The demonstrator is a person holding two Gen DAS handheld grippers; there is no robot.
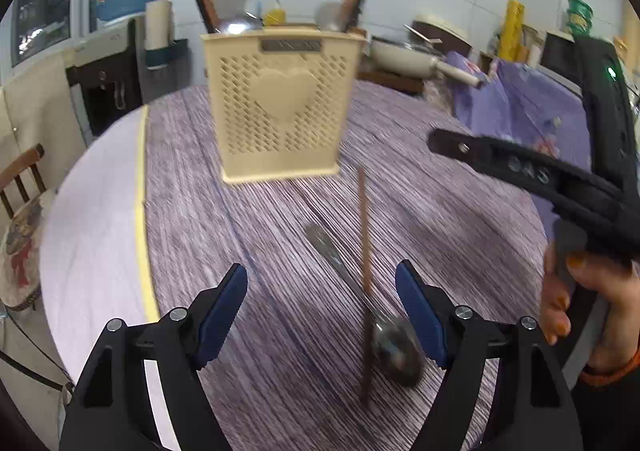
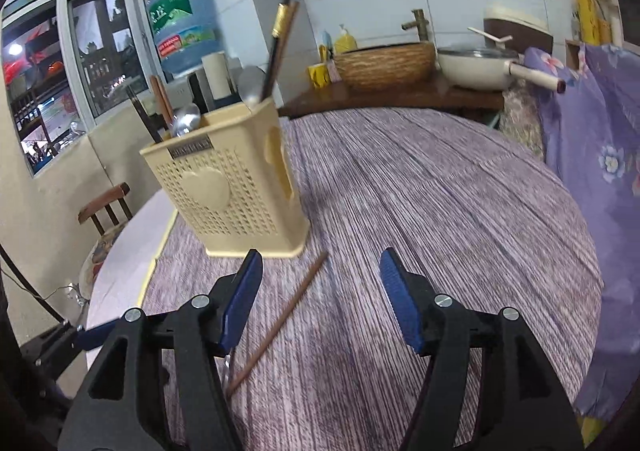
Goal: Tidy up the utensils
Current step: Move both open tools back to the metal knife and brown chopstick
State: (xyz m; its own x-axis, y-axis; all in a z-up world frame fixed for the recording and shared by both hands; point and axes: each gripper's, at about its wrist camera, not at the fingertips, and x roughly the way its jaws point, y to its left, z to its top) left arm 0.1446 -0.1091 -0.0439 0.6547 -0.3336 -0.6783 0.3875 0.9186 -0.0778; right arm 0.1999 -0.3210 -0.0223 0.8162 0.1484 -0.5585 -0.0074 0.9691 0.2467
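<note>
1. A brown chopstick [image 1: 364, 283] and a metal spoon [image 1: 360, 303] lie crossed on the bench [image 1: 248, 235], in front of the holder [image 1: 282, 103].
2. The cream holder stands upright farther back, with spoons [image 2: 186, 121] and chopsticks [image 2: 276, 47] sticking out.
3. The left claw [image 1: 321, 315] is wide, empty, above the spoon.
4. The right claw [image 2: 320, 303] is wide, empty, beside the chopstick.

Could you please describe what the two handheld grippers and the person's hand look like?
Both the left gripper and right gripper have matte black angular frames, silver bolt heads and ribbed blue pads. In the left wrist view, the hand shows orange nail polish and an orange wristband.
</note>
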